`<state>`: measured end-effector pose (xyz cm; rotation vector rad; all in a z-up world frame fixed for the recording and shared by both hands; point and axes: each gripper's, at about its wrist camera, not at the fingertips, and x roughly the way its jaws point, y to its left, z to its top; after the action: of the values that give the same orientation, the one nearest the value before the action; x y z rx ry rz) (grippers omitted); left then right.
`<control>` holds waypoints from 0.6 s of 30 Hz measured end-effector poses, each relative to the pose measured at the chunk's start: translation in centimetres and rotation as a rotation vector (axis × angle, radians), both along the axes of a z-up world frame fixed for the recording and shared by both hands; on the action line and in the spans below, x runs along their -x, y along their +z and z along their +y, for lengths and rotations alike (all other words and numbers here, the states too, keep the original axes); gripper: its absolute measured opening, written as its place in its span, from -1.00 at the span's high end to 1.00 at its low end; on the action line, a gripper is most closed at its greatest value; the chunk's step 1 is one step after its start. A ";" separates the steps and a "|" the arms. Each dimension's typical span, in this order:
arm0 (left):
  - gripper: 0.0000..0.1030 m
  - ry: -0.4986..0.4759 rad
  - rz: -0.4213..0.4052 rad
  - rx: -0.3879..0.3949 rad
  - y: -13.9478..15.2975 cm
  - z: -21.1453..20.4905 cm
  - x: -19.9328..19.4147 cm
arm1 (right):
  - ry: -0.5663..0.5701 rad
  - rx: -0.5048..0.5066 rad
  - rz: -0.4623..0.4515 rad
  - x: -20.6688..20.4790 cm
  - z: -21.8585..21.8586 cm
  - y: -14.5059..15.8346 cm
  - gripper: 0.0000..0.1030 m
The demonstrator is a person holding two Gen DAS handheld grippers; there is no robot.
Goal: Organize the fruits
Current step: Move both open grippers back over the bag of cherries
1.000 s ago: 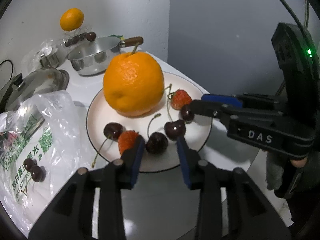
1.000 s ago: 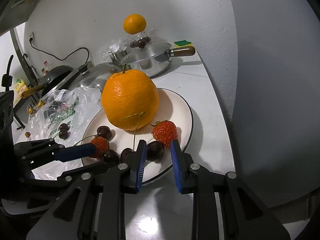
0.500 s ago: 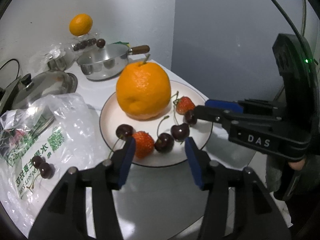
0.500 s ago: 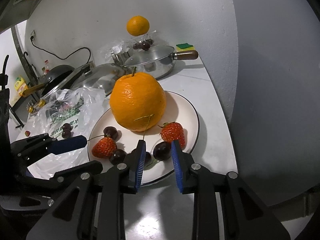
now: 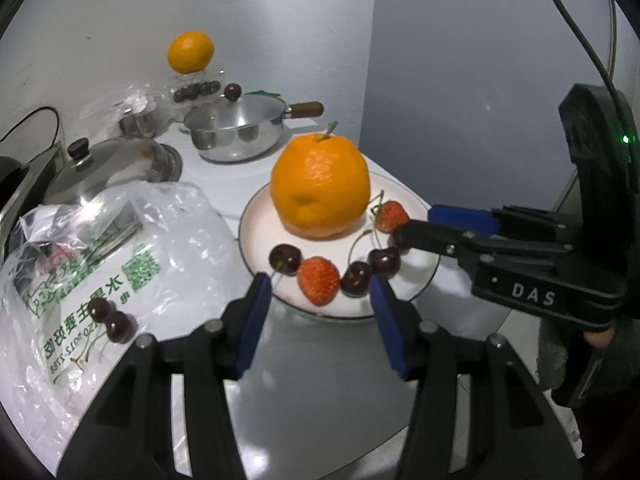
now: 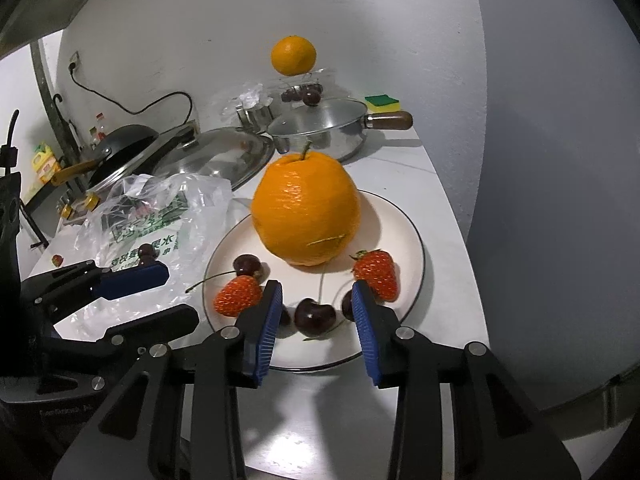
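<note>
Cherry (image 6: 315, 317) between opening right hand-held gripper (image 6: 316, 300) pads

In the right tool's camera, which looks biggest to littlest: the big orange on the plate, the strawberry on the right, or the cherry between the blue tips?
Largest to smallest, as they look in that view:
1. big orange, by far
2. right strawberry
3. cherry, smaller than the strawberry, though it lies closer to the camera

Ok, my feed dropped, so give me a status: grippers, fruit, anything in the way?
Left gripper open, empty. Right gripper opening, nothing gripped. Orange, strawberries, cherries sit on the plate. Two cherries lie on the plastic bag.
</note>
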<state>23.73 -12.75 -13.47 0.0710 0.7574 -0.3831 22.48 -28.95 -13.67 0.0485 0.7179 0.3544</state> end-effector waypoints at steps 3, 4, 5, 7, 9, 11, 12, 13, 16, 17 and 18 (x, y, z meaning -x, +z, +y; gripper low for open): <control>-0.03 0.008 -0.005 0.010 0.1 0.7 0.3 | 0.005 0.005 -0.001 0.2 0.6 0.3 0.25; -0.03 0.011 -0.007 0.013 0.2 1.0 0.4 | 0.007 0.009 -0.002 0.2 0.7 0.3 0.25; -0.03 0.013 -0.009 0.016 0.2 1.2 0.4 | 0.010 0.014 -0.003 0.3 1.0 0.4 0.25; -0.03 0.018 -0.013 0.019 0.3 1.7 0.6 | 0.013 0.019 -0.005 0.4 1.4 0.6 0.25; -0.03 0.023 -0.016 0.021 0.4 2.2 0.7 | 0.016 0.024 -0.008 0.5 1.8 0.7 0.25; -0.03 0.030 -0.020 0.024 0.5 2.7 0.8 | 0.019 0.028 -0.010 0.6 2.3 0.8 0.25; -0.03 0.034 -0.022 0.026 0.5 3.0 0.9 | 0.020 0.029 -0.010 0.7 2.6 0.9 0.25; -0.03 0.037 -0.024 0.026 0.5 3.3 0.9 | 0.021 0.031 -0.011 0.7 2.8 0.9 0.25; -0.03 0.053 -0.030 0.031 0.6 4.3 1.2 | 0.027 0.036 -0.014 0.9 3.6 1.0 0.25; -0.03 0.059 -0.032 0.033 0.6 4.6 1.3 | 0.031 0.039 -0.015 0.9 4.0 1.1 0.25; -0.03 0.065 -0.034 0.034 0.7 5.0 1.3 | 0.034 0.041 -0.016 1.0 4.3 1.1 0.25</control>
<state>22.39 -7.71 -12.81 0.0205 0.7174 -0.3318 21.52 -24.65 -12.54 -0.0054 0.7105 0.3716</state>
